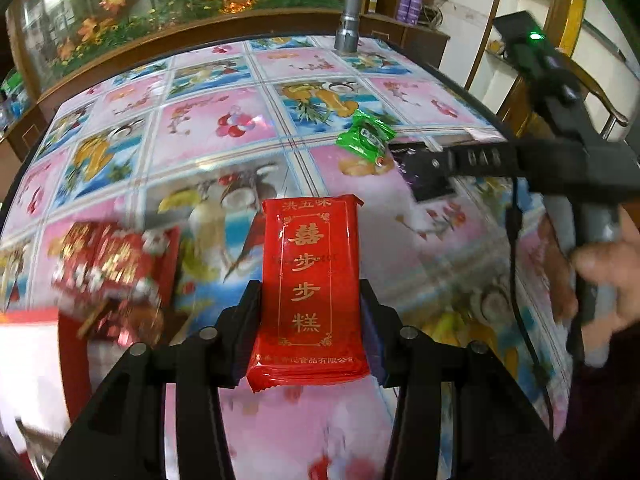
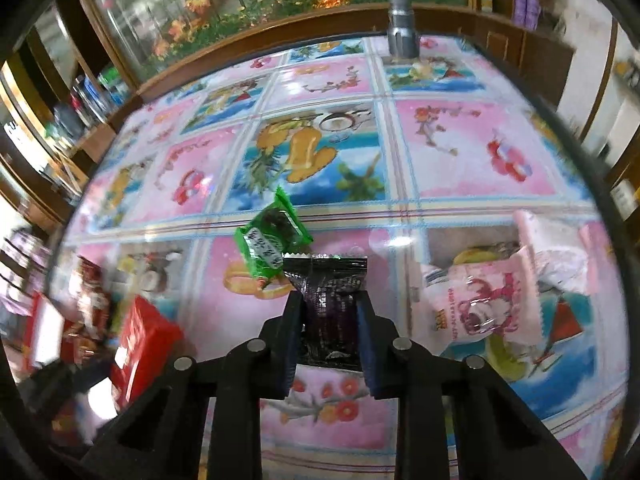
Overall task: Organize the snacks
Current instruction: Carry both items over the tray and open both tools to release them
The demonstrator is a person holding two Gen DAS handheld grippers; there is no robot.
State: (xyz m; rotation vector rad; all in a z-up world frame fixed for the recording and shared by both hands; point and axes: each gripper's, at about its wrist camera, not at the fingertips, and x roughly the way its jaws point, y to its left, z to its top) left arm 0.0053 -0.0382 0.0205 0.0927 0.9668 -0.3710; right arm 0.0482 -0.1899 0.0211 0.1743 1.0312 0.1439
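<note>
At the far left of the left wrist view a red box point(image 1: 116, 268) with gold print sits blurred on the table point(image 1: 224, 148), which is covered with a cloth of pink and blue fruit squares. In the middle the left gripper point(image 1: 310, 312) pinches a red packet point(image 1: 310, 284) with gold lettering by its long sides, the packet lying flat between the fingers and pointing away. Farther off and to the right a green packet point(image 1: 366, 138) lies on the cloth, just beside the tip of the right gripper point(image 1: 424, 172), whose arm comes in from the right with a hand point(image 1: 608, 276) on its handle.

In the right wrist view the red box point(image 2: 140, 348) is low on the left. The green packet point(image 2: 272, 236) lies tilted near the middle, touching the far corner of a black packet point(image 2: 330, 308). The right gripper point(image 2: 329, 320) pinches this black packet between its fingers. To the right a pink packet point(image 2: 484, 300) with a cartoon print rests on the cloth, with more pale wrappers just behind it. At the far edge a grey metal post point(image 2: 400, 12) stands upright
</note>
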